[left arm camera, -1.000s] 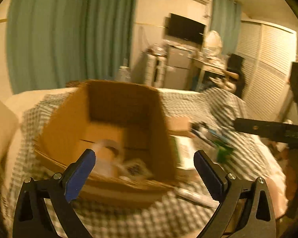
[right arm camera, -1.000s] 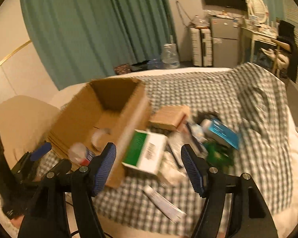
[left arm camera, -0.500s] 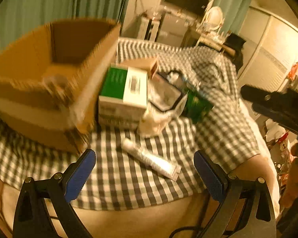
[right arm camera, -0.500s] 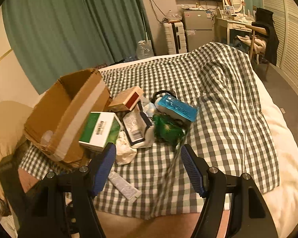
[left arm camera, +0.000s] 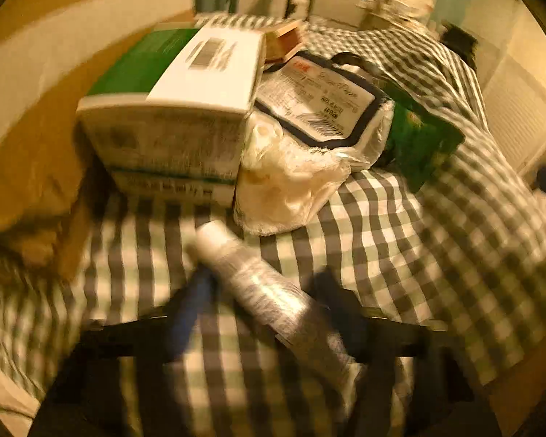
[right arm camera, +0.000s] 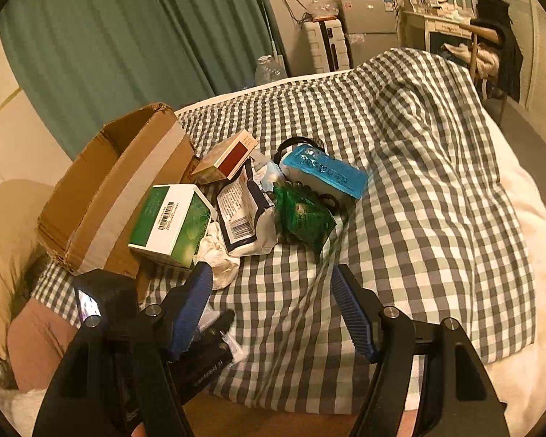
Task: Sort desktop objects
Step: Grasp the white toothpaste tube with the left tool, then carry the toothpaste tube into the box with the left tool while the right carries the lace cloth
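Your left gripper is spread wide either side of the white tube near the bed's front edge, not clamped. Your right gripper hangs open, holding nothing, just short of the clutter beside the cardboard box.

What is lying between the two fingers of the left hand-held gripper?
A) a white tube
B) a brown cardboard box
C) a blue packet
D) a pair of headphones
A: in the left wrist view the white tube lies on the checked cloth between the blurred fingers of the left hand-held gripper, which are spread on either side of it.
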`<state>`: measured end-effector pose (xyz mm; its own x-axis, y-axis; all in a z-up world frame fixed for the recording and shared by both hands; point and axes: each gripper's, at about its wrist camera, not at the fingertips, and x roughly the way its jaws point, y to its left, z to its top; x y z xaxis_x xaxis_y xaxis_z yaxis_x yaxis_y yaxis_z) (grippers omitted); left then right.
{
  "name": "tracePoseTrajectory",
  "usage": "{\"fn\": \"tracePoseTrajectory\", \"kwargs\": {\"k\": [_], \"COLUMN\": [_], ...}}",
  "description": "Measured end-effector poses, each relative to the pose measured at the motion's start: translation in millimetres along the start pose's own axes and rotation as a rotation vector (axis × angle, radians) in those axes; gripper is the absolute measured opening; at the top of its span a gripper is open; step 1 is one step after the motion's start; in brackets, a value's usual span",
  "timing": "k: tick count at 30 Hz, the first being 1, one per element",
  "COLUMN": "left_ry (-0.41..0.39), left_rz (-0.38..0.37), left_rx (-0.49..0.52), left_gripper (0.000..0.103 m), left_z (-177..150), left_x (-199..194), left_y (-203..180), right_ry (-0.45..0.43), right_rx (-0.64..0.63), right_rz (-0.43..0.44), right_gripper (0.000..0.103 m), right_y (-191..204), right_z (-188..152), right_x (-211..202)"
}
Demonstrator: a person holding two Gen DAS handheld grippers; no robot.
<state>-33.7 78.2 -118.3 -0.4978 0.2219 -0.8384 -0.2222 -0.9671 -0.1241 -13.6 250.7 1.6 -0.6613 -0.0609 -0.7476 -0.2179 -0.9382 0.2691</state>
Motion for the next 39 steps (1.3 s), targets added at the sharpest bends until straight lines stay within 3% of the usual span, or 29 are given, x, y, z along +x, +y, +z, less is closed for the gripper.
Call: {"fn": "tracePoseTrajectory", "kwargs": {"k": [3, 5, 14, 20, 26, 27, 28, 31, 39], "left_ry": [-0.012, -0.029, -0.134, -0.120, -0.108, -0.106, -0.106, -0.109, -0.134], "left_rz": [-0.039, -0.047, 0.001, -0.003, -0.025, -0.032, -0.034, -0.044, -0.075], "left_rx": [0.007, 0.023, 0.062, 0.025, -0.016, -0.019, -0.022, -0.023, -0.001], "left_gripper": [0.026, 0.023, 0.022, 0.022, 0.022, 0.022, 0.022, 0.022, 0.022], "left_z": [1.7, 1.9, -9.4, -18.2, -15.6, -16.1, -16.7, -18.7, -29.2], "left_x": [-8.0, -17.0, -68.1, -71.1, -61.2, -60.3, -59.9, -61.6, -80.4], "left_y": [4.9, 7.4, 34.5, 51.8, 60.4, 61.0, 62.0, 65.2, 66.9], "right_ry": [0.009, 0.016, 0.076, 0.197, 0.306, 0.317, 0.321, 0.324, 0.238], "right_rx": [0.004, -0.007, -0.098, -0.169, -0.212, -0.216, -0.219, -0.218, -0.160], "right_rz": [0.019, 0.014, 0.057, 0.042, -0.023, -0.028, -0.040, -0.032, -0.006], "right_gripper": [0.068, 0.068, 0.068, 0.067, 0.054, 0.047, 0.030, 0.012, 0.010], "right_y": [-0.2, 3.6, 43.8, 70.5, 78.6, 78.9, 78.8, 77.3, 70.6], "right_z": [-0.9, -1.2, 3.5, 5.8, 7.6, 7.9, 7.7, 5.4, -14.5], "right_x": [2.0, 4.3, 36.9, 90.5, 139.2, 145.0, 148.8, 147.5, 84.9]}}
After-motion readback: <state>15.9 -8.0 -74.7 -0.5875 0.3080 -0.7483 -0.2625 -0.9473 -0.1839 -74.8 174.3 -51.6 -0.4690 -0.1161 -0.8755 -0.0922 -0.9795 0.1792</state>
